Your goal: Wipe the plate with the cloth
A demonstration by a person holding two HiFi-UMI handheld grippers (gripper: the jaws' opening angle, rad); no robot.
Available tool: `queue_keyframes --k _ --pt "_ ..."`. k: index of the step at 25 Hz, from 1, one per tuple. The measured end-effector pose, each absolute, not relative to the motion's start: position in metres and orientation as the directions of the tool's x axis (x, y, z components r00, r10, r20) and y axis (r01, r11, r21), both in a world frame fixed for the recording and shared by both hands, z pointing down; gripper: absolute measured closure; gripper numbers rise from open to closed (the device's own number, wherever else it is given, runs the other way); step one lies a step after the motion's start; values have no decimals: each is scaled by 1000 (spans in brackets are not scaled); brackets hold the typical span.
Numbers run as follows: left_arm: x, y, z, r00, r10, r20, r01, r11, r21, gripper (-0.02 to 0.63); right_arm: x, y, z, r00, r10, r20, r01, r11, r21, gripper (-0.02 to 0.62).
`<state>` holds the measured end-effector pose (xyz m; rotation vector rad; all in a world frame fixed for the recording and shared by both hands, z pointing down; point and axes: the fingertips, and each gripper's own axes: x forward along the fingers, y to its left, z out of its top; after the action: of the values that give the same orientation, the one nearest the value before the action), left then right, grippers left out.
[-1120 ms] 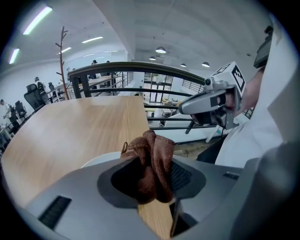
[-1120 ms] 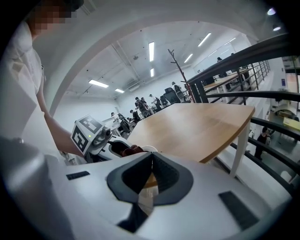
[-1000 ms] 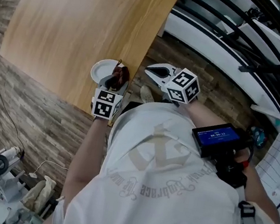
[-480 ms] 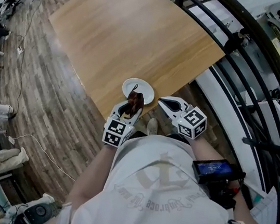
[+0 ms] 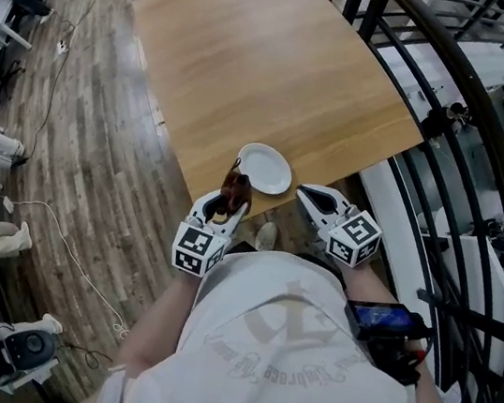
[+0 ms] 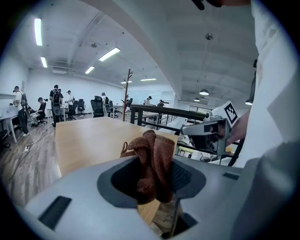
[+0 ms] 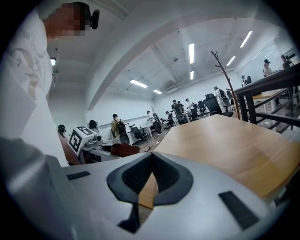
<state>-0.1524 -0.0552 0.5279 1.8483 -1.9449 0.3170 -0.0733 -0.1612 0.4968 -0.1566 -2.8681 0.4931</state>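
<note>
A brown cloth (image 6: 151, 159) is clamped in the left gripper (image 5: 229, 200) at the near tabletop (image 5: 255, 63) edge, just beside the white plate (image 5: 264, 167), with the right gripper (image 5: 314, 199) closed and empty to the right.

Head view: set high above the person's shoulders, facing steeply down on the table (image 5: 253, 73), plate (image 5: 265, 168), left gripper (image 5: 229, 200) and right gripper (image 5: 313, 200), from some way off. Left gripper view: low, hard behind own jaws closed on the cloth (image 6: 152, 164), facing level along the tabletop into the room. Right gripper view: likewise low and close, facing across the same tabletop. Shared across all three: the tabletop. Opposite gripper caught at the side of each gripper view.
</note>
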Motion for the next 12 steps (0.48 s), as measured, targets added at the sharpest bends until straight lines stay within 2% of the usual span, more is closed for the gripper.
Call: queue_keyframes --k 12 --pt "-150 -61 529 10 -891 453 -988 62 143 436 -70 -159 502 -964 144 224 61 938 -342 581"
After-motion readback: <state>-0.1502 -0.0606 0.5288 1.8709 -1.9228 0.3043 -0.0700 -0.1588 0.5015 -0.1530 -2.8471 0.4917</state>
